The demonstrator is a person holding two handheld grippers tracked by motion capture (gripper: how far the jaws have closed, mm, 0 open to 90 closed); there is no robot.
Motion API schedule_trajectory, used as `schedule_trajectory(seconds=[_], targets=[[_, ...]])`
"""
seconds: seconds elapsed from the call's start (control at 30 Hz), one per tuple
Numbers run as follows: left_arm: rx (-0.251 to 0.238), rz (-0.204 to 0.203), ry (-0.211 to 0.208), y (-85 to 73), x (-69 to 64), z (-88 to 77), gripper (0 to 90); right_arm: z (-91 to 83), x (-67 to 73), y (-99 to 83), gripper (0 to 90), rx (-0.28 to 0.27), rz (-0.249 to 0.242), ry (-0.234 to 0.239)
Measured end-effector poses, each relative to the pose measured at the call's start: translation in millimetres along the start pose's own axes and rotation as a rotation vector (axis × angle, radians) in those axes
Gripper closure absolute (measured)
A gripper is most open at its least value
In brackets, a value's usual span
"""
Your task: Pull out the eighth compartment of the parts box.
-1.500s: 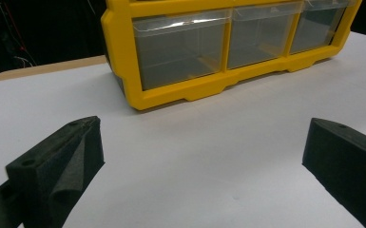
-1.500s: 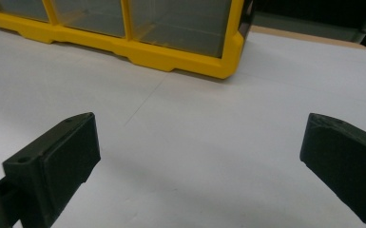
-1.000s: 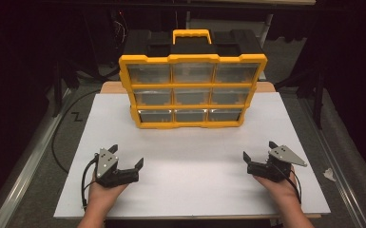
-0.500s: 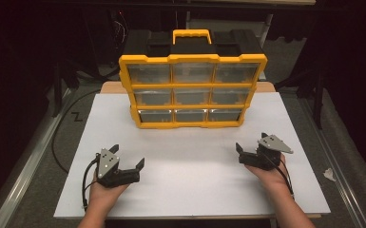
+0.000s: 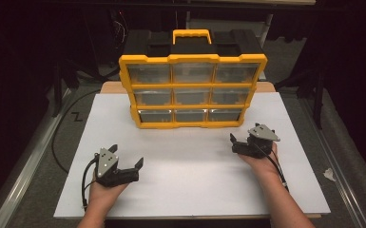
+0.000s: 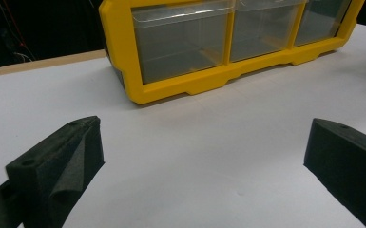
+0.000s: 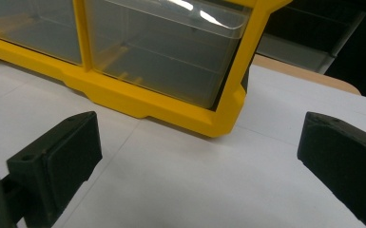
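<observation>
A yellow and black organizer (image 5: 192, 90) with three rows of clear drawers stands upright at the back of the white board (image 5: 190, 180). My left gripper (image 5: 126, 156) rests low at the front left, open and empty, well short of the cabinet. In the left gripper view the bottom left drawer (image 6: 183, 40) lies ahead between the spread jaws (image 6: 204, 130). My right gripper (image 5: 243, 134) is open and empty, close to the cabinet's lower right corner. In the right gripper view the bottom right drawer (image 7: 166, 47) sits just beyond the gripper (image 7: 200, 124).
The organizer has a yellow carry handle (image 5: 191, 35) on top. A wooden table edge (image 5: 111, 88) shows behind the white board. A black cable (image 5: 59, 137) runs along the floor at the left. A small white scrap (image 5: 329, 174) lies on the floor at the right.
My right gripper has moved forward and to the left, toward the organizer's lower right corner. The left gripper has stayed put.
</observation>
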State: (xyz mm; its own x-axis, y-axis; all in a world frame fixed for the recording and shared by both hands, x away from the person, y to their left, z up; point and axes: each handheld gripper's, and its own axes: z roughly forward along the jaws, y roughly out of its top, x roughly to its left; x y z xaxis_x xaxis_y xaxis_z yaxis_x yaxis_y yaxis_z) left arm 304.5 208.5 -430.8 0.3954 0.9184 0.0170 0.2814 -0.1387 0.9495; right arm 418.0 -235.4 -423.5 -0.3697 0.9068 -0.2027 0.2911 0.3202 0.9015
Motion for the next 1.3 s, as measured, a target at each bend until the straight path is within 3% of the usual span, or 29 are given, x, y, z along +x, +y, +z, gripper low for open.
schedule_trajectory(seconds=[0.13,0.23,0.53,0.63,1.3], targets=[[0.003,0.0,0.002,-0.1,-0.5,0.5,0.3,-4.4,5.1,-1.7,0.9,0.021,-0.053,-0.003],[-0.005,-0.001,0.003,0.2,-0.8,0.0,0.3,-6.2,6.4,-3.0,0.9,0.029,-0.067,-0.008],[-0.017,-0.007,0.001,0.9,0.2,-2.4,0.3,-12.4,4.3,-12.8,0.8,0.072,-0.136,-0.062],[-0.018,-0.007,0.001,1.0,0.3,-2.5,0.3,-12.0,4.8,-13.1,0.8,0.074,-0.147,-0.066],[-0.014,-0.008,0.0,0.9,-0.2,-2.1,0.3,-13.7,21.0,-12.4,0.7,0.1,-0.355,-0.08]])
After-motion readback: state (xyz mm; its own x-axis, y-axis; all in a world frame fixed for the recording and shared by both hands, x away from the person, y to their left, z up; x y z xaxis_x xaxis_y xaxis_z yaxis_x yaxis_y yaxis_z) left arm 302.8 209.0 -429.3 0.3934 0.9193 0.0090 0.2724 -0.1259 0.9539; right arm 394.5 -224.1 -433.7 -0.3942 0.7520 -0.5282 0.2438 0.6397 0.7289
